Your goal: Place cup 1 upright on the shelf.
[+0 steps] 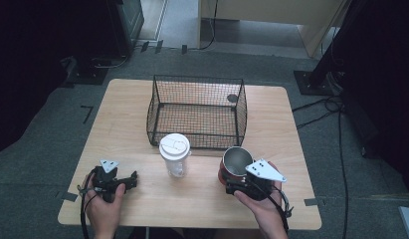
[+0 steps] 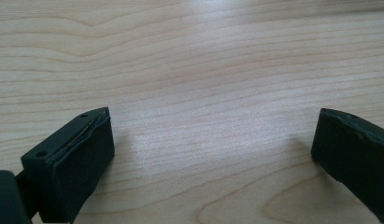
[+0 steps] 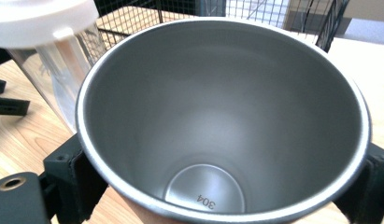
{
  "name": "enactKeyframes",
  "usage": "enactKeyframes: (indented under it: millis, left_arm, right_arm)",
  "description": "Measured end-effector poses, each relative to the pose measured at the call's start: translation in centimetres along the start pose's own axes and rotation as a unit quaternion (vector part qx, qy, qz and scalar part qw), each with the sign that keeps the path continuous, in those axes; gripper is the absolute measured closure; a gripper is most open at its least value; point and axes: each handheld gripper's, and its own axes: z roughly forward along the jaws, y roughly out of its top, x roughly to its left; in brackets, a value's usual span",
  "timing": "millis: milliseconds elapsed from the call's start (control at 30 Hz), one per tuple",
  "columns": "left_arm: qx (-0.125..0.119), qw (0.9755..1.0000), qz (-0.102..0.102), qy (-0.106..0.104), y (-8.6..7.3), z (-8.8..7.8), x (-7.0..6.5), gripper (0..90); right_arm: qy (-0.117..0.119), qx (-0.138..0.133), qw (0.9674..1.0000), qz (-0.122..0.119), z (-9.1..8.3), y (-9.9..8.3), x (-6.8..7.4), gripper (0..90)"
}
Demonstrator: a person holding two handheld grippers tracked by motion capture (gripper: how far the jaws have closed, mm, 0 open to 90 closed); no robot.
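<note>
so far: cup gripped, basket empty

right now i've got the right gripper [image 1: 240,180] wrapped around the red steel cup [image 1: 235,165], jaws clamped on its sides down near the base. in the right gripper view the cup [image 3: 222,121] sits mouth-up between the two black jaws, bare metal inside, nothing in it. it stands at the near right of the counter [image 1: 142,199], just in front of the wire basket [image 1: 197,112]; whether it's resting on the wood or already a touch off it, i cannot tell.

over on the other side, the left gripper [image 1: 123,180] lies low on the counter, jaws wide apart with only bare wood grain between them in its own view. it's holding nothing.

between the two grippers stands the clear tumbler with the white lid [image 1: 174,154], upright, untouched, near the basket's front wall.

my read: the grasp on the cup is done, and that's about all that is. the basket holds nothing yet, so if the cup is headed in there, the lift, the carry over the front wall and the release are all left. the tumbler looks like the job after that.
</note>
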Motion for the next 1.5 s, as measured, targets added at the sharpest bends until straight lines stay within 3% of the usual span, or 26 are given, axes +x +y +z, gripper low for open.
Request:
enactKeyframes:
  millis: [767,1500]
  left_arm:
    - [0.001,1.0000,0.001,0.000,0.0,0.0,0.0,0.1]
    - [0.001,1.0000,0.001,0.000,0.0,0.0,0.0,0.1]
  right_arm:
    - [0.001,-0.047,0.9987,-0.018,0.0,4.7,1.2,7.9]
    - [-0.009,-0.085,0.9956,-0.036,1.3,8.9,2.0,7.9]
